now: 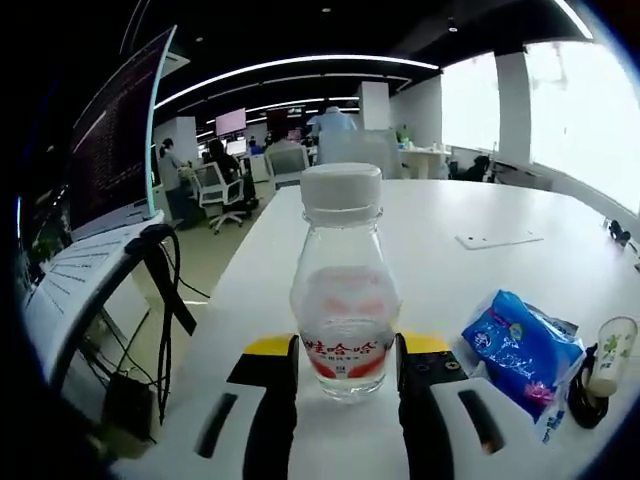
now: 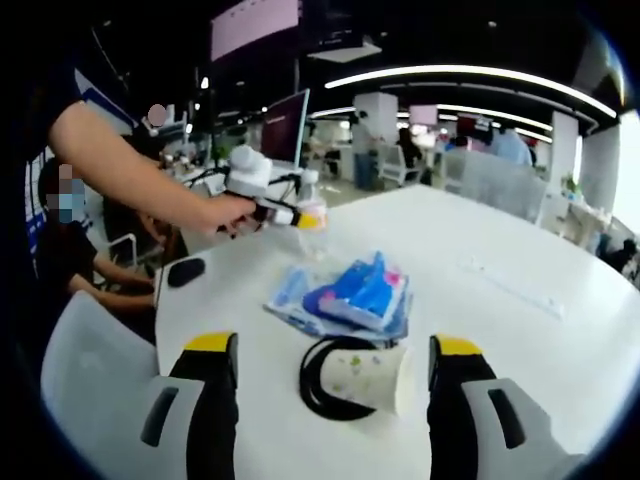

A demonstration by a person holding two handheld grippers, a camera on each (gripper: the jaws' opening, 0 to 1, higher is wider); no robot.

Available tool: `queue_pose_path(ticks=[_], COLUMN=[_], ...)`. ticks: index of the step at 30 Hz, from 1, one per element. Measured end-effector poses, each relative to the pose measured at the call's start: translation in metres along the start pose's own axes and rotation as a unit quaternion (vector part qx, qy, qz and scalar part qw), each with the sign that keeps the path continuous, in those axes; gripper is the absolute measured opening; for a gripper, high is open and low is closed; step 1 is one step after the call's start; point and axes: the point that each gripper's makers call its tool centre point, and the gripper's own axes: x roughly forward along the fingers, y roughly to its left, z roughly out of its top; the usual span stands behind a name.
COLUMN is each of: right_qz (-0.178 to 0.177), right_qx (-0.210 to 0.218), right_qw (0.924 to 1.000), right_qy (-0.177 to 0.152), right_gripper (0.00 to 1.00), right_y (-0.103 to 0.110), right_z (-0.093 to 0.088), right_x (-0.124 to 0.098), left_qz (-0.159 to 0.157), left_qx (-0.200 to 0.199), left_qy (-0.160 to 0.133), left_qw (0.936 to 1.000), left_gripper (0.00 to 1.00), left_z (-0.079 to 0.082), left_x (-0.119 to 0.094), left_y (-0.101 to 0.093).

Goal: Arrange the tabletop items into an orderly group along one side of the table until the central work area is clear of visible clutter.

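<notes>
The left gripper [image 1: 347, 375] clamps the clear, light, probably slippery bottle [image 1: 343, 290] low on its body, left of the blue packet [image 1: 522, 345]. The right gripper [image 2: 333, 375] hangs wide around the paper cup [image 2: 372, 378].

A clear bottle [image 1: 345, 300] with a white cap and a red label is seen upright on the white table [image 1: 470, 215], between the jaws of the left gripper [image 1: 347, 375], which are closed against its lower sides. To the right, near the table's edge, a blue packet [image 1: 522, 345] is laid flat, and just beside it a paper cup [image 1: 612, 352] is seen on its side over a black cable coil [image 1: 583, 398]. Farther off, a flat white card [image 1: 498, 240] lies on the table. At the left, a monitor [image 1: 118, 135] and hanging cables [image 1: 165, 290] are seen.
</notes>
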Motion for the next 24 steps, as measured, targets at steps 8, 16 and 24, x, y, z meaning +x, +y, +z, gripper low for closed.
queue_pose_path(ticks=[8,16,24], right_qz=[0.000,-0.003,0.010], right_qx=[-0.002,-0.007,-0.024], right_qw=[0.9999,0.9995,0.9978], right_qy=[0.012,0.032,0.061], right_gripper=[0.64,0.49,0.39], right_y=[-0.004,-0.011,-0.013], right_z=[-0.006,-0.014,-0.025], right_x=[-0.002,0.000,0.010], left_qz=[0.000,-0.009,-0.038], left_qx=[0.006,0.020,0.043], left_qy=[-0.002,-0.004,-0.018], left_qw=[1.0000,0.9997,0.9982], left_gripper=[0.38,0.38,0.38], left_z=[0.000,-0.003,-0.005], left_x=[-0.014,-0.030,-0.045], left_y=[0.000,-0.003,-0.015])
